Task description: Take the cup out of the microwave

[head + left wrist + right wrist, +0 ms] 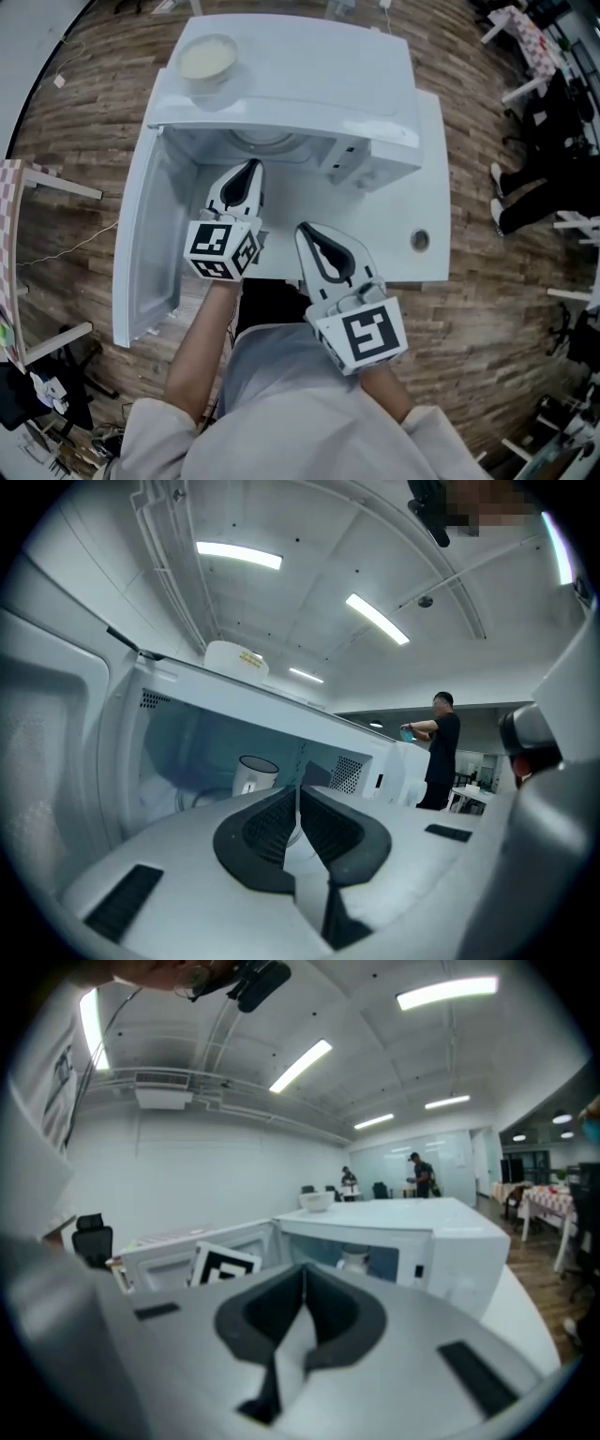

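The white microwave stands with its door swung open to the left. Inside its cavity a white cup stands upright, also visible as the cup from the right gripper view; in the head view the microwave's top hides it. My left gripper is shut and empty, its tips at the mouth of the cavity and the cup a short way beyond them. My right gripper is also shut and empty, held back in front of the microwave, to the right of the left one.
A white bowl sits on top of the microwave at its left corner. The microwave rests on a white table with a cable hole. The open door bounds the left side. A person stands far behind.
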